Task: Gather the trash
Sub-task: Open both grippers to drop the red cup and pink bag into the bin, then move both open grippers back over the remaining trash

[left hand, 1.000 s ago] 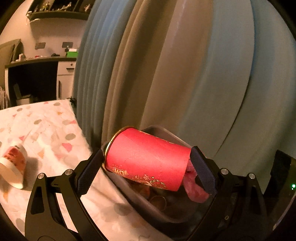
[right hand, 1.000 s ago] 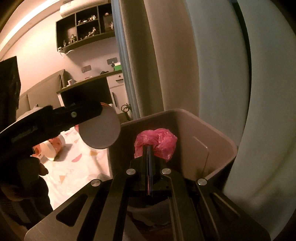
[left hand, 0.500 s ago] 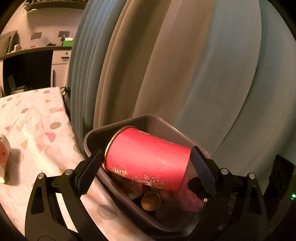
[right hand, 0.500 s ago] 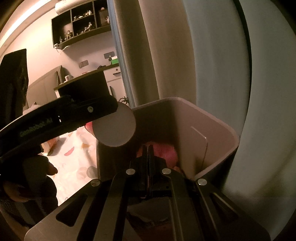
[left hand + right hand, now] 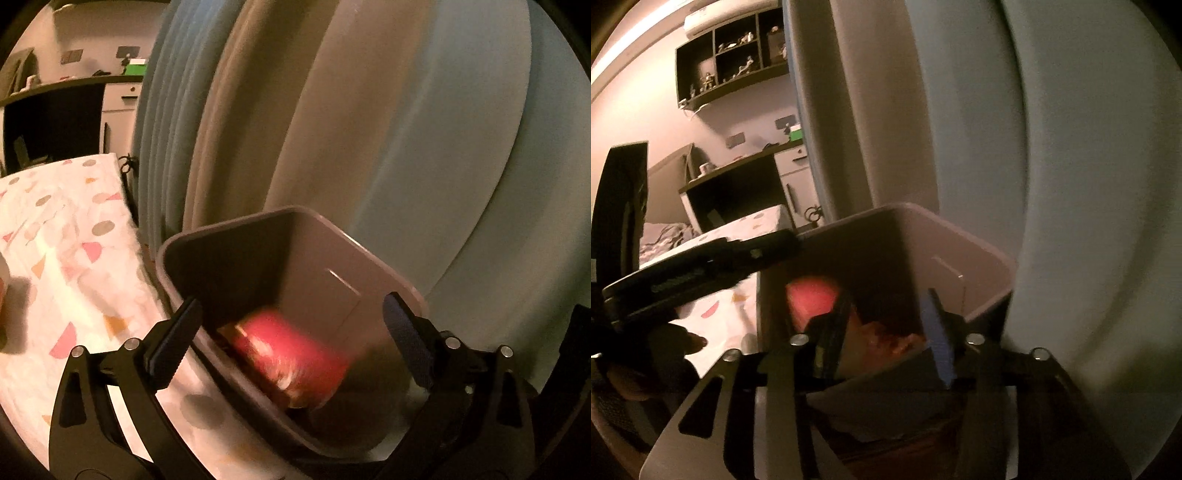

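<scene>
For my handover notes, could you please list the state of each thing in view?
Red paper cup: inside the bin, on its side, blurred.
Bin: open-topped, trash inside.
Left gripper: open, nothing between its fingers.
Right gripper: jaws just opening, nothing pressed.
Patterned sheet: spread flat.

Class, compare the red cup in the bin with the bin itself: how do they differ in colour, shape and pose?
The cup is bright red with printed markings; the bin is plain grey. The cup is round and lies on its side; the bin is boxy with rounded corners and stands upright, mouth up. The cup is blurred, the bin's rim sharp. Both are open containers, and the cup is inside the bin.
</scene>
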Demonstrator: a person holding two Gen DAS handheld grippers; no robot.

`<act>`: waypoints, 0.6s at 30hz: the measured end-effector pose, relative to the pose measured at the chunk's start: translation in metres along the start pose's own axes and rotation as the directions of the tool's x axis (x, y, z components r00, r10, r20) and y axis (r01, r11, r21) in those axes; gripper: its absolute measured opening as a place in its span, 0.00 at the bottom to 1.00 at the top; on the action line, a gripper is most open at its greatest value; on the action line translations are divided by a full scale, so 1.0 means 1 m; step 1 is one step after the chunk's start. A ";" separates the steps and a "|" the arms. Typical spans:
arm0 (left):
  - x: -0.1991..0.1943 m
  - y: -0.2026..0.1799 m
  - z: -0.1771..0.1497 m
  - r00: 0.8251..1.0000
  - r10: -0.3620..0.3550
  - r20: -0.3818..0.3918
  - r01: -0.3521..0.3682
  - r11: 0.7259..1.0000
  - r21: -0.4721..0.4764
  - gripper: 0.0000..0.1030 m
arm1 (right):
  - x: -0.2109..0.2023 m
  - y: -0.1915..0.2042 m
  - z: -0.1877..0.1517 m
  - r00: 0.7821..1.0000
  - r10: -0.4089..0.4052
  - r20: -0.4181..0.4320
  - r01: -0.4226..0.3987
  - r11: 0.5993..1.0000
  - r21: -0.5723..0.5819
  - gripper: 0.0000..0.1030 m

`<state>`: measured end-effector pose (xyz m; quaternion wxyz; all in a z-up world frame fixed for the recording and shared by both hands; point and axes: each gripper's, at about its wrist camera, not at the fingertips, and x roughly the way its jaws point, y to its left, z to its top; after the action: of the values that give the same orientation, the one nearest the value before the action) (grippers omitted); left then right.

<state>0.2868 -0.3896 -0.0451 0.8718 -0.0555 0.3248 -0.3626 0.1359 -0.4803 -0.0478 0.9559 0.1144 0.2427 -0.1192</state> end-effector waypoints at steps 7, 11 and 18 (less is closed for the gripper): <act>-0.054 0.020 -0.004 0.993 0.102 0.056 -0.099 0.993 -0.061 0.94 | -0.026 0.008 0.005 0.997 -0.033 0.074 0.034 0.999 -0.016 0.68; -0.098 0.035 -0.015 0.973 0.210 0.092 -0.203 0.976 -0.085 0.94 | -0.045 0.028 0.005 0.993 -0.001 0.120 0.005 0.999 -0.034 0.81; -0.181 0.072 -0.038 0.912 0.391 0.127 -0.372 0.916 -0.150 0.94 | -0.063 0.078 0.000 0.987 0.094 0.134 -0.082 0.992 -0.093 0.85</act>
<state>0.2109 -0.2107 -0.0034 0.9432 -0.0721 0.2828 -0.1590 0.1040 -0.3960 -0.0045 0.9788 0.0746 0.1756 -0.0740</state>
